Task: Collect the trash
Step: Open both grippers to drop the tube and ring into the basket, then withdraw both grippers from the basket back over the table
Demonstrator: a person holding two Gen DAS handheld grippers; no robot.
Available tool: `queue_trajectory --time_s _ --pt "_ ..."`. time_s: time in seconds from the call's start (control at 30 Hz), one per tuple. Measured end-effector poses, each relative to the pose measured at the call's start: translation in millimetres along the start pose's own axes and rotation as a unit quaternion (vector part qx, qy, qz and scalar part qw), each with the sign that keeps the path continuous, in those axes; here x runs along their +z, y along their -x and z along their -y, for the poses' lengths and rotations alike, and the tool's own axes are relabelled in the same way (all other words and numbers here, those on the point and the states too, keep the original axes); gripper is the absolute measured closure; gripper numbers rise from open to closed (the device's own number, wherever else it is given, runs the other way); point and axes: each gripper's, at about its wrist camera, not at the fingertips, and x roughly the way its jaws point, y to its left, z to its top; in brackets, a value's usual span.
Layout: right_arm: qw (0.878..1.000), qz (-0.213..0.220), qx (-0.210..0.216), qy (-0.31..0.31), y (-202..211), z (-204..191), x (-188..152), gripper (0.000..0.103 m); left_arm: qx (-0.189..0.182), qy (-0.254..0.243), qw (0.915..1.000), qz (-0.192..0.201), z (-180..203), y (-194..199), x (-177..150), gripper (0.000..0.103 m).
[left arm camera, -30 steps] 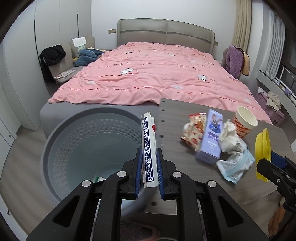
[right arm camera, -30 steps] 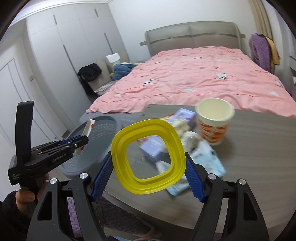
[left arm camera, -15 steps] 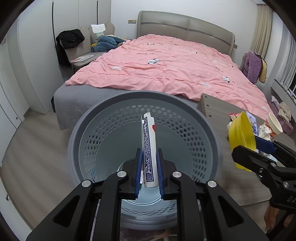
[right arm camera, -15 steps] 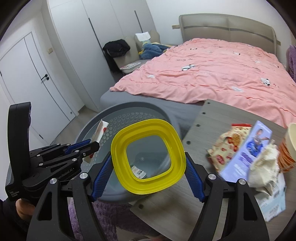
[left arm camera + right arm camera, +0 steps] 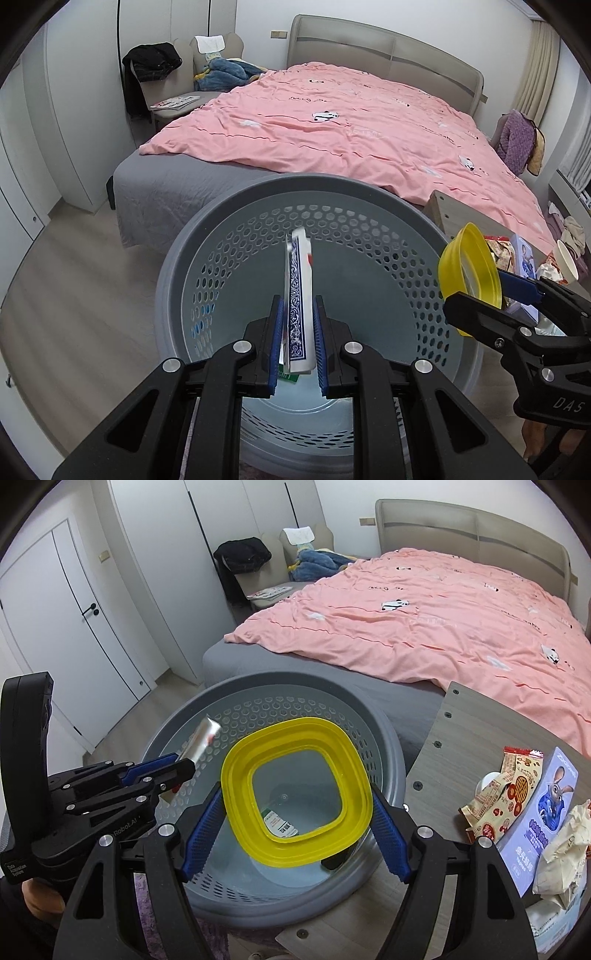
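Note:
My left gripper [image 5: 297,302] is shut on a flat white packet with a blue pattern [image 5: 297,280], held upright over the grey perforated basket [image 5: 295,181]. In the right wrist view the same packet [image 5: 203,738] sticks out of the left gripper [image 5: 184,764] above the basket's left side. My right gripper [image 5: 297,801] is shut on a yellow square plastic container [image 5: 295,727], its blue pads pressing on two opposite edges, over the basket [image 5: 295,679]. A small green and white packet [image 5: 279,823] lies on the basket's floor.
A grey wooden table [image 5: 461,731] stands to the right of the basket with a snack bag [image 5: 506,794], a purple box [image 5: 550,812], crumpled paper [image 5: 565,849] and a paper cup [image 5: 567,258]. Behind is a bed with a pink cover [image 5: 332,129].
Both grippers have swung left from above the table to above the basket, each still holding its item. The basket now fills the middle of both views.

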Motion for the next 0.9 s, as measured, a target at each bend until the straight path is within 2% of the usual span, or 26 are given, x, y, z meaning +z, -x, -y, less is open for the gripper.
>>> queue_trajectory --time_s 0.07,0.13,0.2,0.33,0.53,0.63,0.8,0.9 --pt "1.0 0.0 -0.002 0.001 -1 0 1 0.029 0.001 0.002 1.0 0.001 -2 0 0 0.085" --pt "1.0 0.002 -0.003 0.001 1 0 1 0.026 0.004 0.004 1.0 0.004 -3 1 0 0.075" --pt "1.0 0.006 -0.005 -0.001 2 0 2 0.022 0.007 0.005 0.9999 0.006 -4 2 1 0.071" --pt "1.0 0.008 -0.006 -0.001 3 1 3 0.021 0.013 0.012 0.9998 0.006 -9 3 -1 0.059" --pt "1.0 0.005 -0.005 -0.002 2 1 1 0.021 0.02 0.016 0.9997 0.003 -12 3 -4 0.058" --pt "1.0 0.005 -0.004 -0.002 2 1 0 0.021 0.022 0.018 0.9996 0.005 -13 5 -4 0.052" --pt "1.0 0.006 -0.003 -0.003 2 1 -1 0.021 0.024 0.018 0.9995 0.008 -12 9 -5 0.051" --pt "1.0 0.007 -0.003 -0.003 3 1 -2 0.021 0.026 0.018 0.9994 0.012 -12 12 -6 0.047"
